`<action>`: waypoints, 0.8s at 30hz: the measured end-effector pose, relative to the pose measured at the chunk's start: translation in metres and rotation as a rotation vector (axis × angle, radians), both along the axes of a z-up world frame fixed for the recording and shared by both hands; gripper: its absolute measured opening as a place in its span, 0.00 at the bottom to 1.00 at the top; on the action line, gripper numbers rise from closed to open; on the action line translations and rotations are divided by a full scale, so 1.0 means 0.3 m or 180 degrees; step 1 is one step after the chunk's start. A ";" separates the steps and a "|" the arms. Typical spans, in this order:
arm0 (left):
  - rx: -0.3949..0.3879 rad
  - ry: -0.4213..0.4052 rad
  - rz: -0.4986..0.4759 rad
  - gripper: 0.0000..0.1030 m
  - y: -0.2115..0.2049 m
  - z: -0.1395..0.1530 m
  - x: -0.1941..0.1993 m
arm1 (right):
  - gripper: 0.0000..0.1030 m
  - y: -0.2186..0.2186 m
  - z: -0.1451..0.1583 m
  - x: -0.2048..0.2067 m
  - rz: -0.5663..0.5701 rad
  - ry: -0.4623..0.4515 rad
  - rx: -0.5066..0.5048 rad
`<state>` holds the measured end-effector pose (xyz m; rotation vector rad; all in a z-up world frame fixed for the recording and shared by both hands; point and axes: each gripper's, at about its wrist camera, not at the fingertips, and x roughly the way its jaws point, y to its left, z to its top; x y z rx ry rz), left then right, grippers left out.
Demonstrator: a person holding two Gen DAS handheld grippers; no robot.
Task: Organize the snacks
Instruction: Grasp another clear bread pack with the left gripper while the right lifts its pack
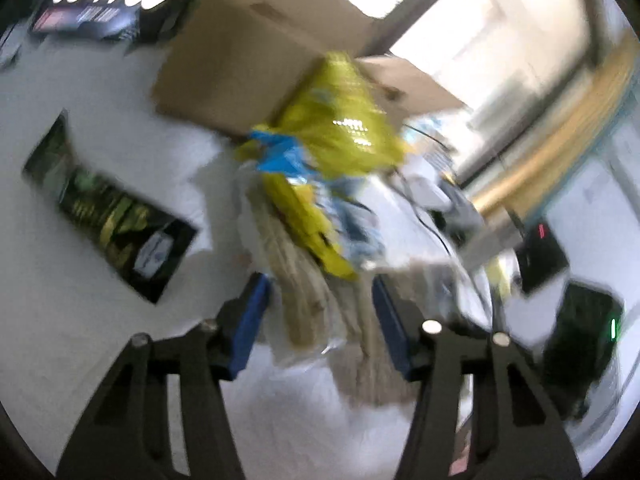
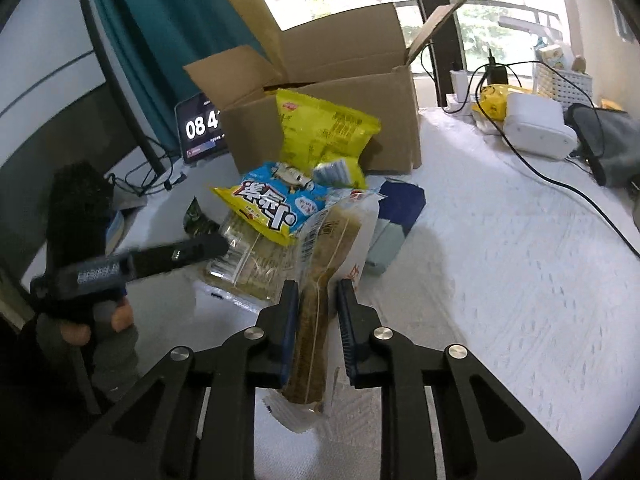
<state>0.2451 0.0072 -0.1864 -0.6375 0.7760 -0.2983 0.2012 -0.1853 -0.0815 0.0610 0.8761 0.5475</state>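
My right gripper (image 2: 317, 288) is shut on a long clear pack of brown biscuits (image 2: 310, 344), held end-on above the white table cover. Behind it lies a heap: a blue-and-yellow snack bag (image 2: 272, 204), a clear pack of crackers (image 2: 244, 264) and a yellow bag (image 2: 324, 128) leaning on an open cardboard box (image 2: 392, 128). The left gripper (image 2: 218, 245) reaches in from the left at the cracker pack. In the blurred left wrist view my left gripper (image 1: 320, 284) stands open around a beige cracker pack (image 1: 304, 280), with the yellow bag (image 1: 340, 120) and the box (image 1: 240, 60) beyond.
A dark blue packet (image 2: 400, 200) lies right of the heap. A clock display (image 2: 200, 128) stands left of the box. A white device (image 2: 536, 128), cables and a grey pouch (image 2: 608, 148) sit at the far right. A dark green packet (image 1: 112, 216) lies to the left.
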 end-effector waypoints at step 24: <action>0.0284 0.0506 -0.0166 0.50 -0.180 -0.010 0.065 | 0.20 -0.087 -0.100 0.023 0.0087 0.0075 0.0288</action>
